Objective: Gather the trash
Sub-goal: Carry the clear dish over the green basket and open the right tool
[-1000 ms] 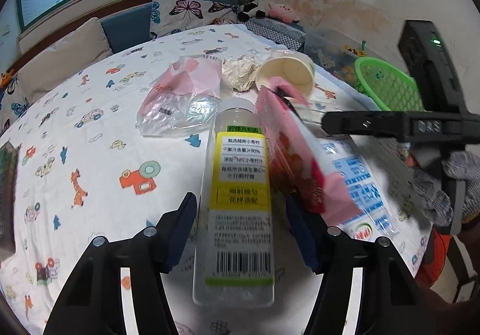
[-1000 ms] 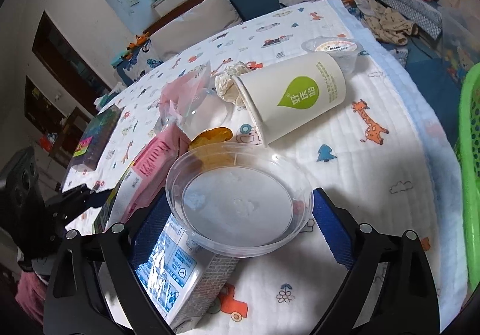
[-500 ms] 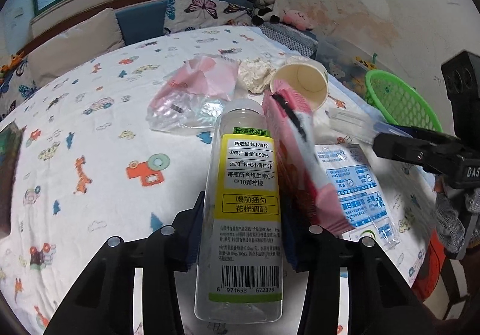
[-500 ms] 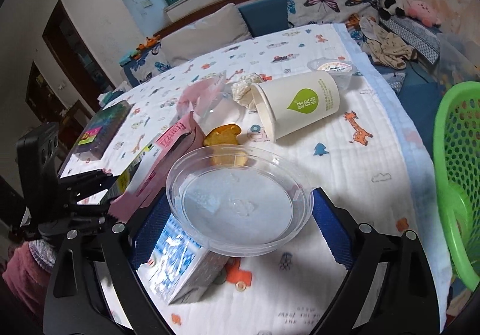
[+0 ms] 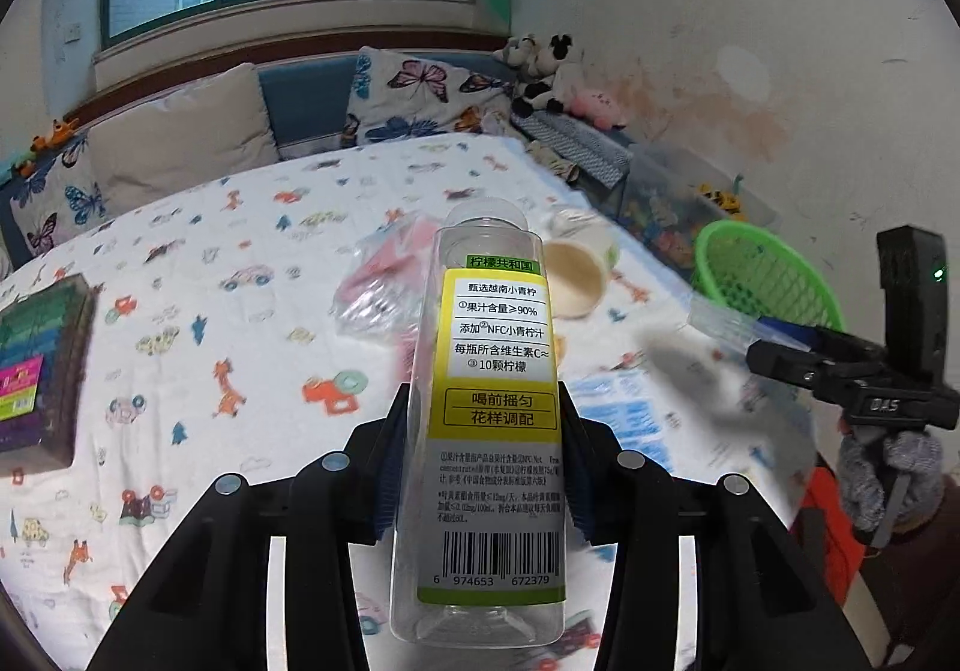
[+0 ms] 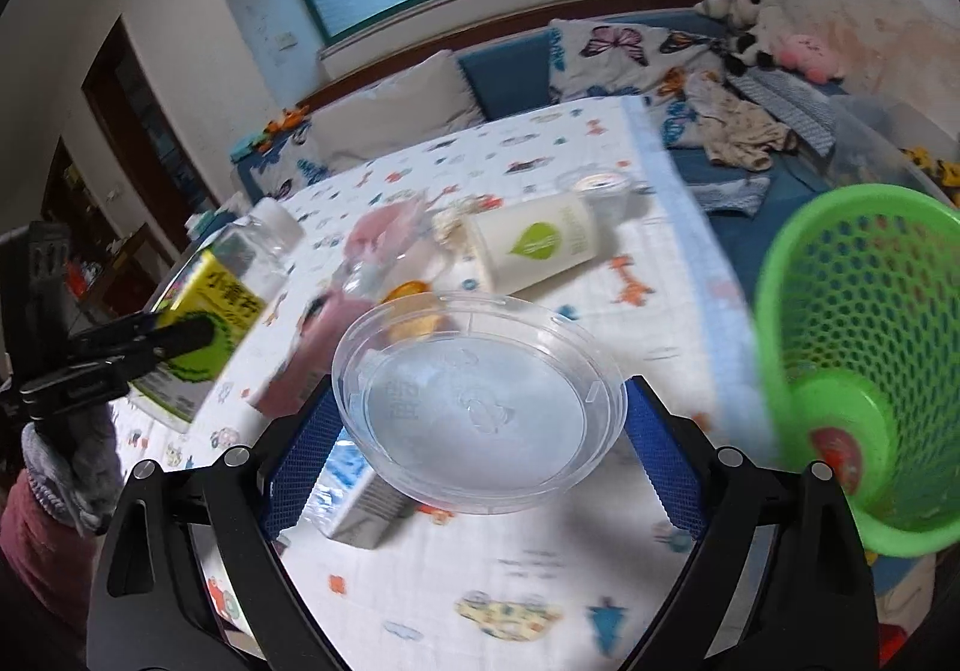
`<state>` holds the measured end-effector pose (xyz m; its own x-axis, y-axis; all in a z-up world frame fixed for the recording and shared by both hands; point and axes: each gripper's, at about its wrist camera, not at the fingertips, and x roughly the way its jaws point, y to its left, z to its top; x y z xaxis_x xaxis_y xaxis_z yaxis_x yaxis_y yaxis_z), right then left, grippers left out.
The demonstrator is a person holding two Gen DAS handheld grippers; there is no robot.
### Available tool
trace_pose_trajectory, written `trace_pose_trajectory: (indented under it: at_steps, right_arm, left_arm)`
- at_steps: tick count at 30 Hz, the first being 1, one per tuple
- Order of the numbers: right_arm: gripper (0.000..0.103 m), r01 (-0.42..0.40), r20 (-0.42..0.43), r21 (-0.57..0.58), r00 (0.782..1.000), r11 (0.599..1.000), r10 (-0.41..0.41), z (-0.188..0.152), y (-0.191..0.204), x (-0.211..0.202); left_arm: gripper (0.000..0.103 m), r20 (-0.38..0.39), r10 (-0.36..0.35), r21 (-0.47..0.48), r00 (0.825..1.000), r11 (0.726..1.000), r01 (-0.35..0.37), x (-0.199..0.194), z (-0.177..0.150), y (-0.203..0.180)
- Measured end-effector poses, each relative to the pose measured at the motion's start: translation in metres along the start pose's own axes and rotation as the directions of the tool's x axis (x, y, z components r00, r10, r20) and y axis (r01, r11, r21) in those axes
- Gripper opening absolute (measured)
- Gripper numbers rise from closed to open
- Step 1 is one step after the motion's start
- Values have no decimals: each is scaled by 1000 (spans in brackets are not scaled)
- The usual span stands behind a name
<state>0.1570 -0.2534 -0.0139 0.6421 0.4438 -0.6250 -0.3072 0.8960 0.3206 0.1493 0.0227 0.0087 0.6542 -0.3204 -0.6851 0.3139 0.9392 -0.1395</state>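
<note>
Clear plastic bottle (image 5: 492, 431) clenched in left gripper (image 5: 483, 467), off bed. Clear lid (image 6: 480, 401) clamped in right gripper (image 6: 480, 425), near green basket (image 6: 864, 371). Neither binned yet. Paper cup (image 6: 534, 248), pink bag (image 5: 384, 275), carton (image 6: 354, 497) left on bedspread (image 5: 180, 311).

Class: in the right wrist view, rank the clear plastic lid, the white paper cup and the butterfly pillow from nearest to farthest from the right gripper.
1. Clear plastic lid: between the right gripper fingers.
2. White paper cup: lying on the bed beyond.
3. Butterfly pillow: against the far headboard.
</note>
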Motion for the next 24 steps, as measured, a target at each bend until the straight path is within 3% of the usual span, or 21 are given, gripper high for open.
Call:
trace_pose_trajectory:
  at_steps: [6, 15, 24]
  right_arm:
    - [91, 117, 24, 88, 993, 989, -119, 2, -63, -27]
    - [92, 274, -32, 267, 961, 924, -275, -5, -180, -51]
    - [93, 357, -63, 276, 933, 893, -353, -6, -223, -45]
  left_arm:
    - [43, -9, -72, 51, 997, 996, 72, 9, 22, -42]
    - [43, -69, -174, 141, 982, 973, 182, 53, 51, -123]
    - [43, -158, -208, 199, 965, 951, 238, 109, 71, -186]
